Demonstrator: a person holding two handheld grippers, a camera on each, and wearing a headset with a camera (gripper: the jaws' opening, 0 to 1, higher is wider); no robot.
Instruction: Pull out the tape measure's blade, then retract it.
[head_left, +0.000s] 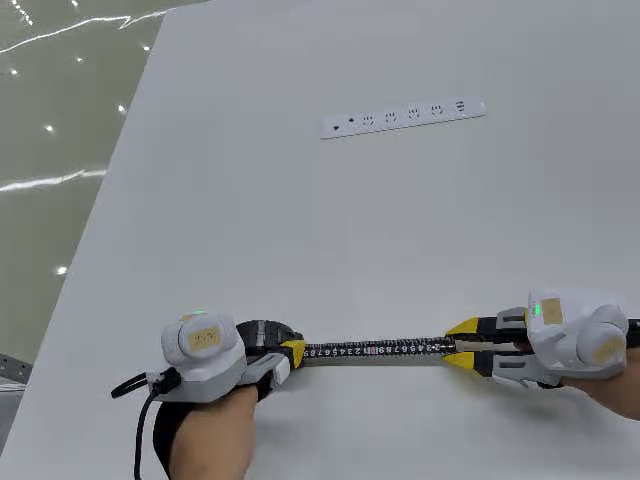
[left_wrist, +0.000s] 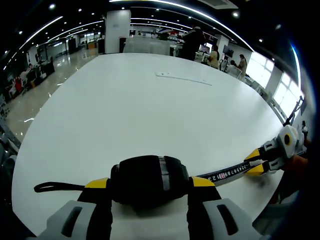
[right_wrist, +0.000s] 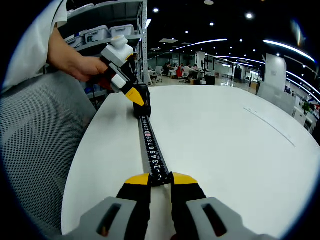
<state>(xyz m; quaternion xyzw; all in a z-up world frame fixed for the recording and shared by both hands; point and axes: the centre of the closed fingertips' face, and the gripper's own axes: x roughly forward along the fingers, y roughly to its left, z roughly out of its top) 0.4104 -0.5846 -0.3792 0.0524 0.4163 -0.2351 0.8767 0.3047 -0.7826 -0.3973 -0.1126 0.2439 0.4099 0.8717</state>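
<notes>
A black tape measure case (head_left: 268, 337) (left_wrist: 149, 179) lies on the white table (head_left: 380, 230), clamped between the yellow-tipped jaws of my left gripper (head_left: 288, 354) (left_wrist: 150, 183). Its black blade (head_left: 378, 349) (right_wrist: 151, 148) (left_wrist: 227, 174) with white numbers runs out to the right along the table. My right gripper (head_left: 460, 343) (right_wrist: 160, 180) is shut on the blade's end. In the right gripper view the case (right_wrist: 141, 100) shows far off in the left gripper (right_wrist: 136, 97). A black wrist strap (left_wrist: 57, 187) trails from the case.
A white power strip (head_left: 403, 117) (left_wrist: 182, 78) lies flat further back on the table. The table's left edge (head_left: 100, 210) drops to a glossy floor. A grey mesh chair (right_wrist: 40, 150) stands beside the table in the right gripper view.
</notes>
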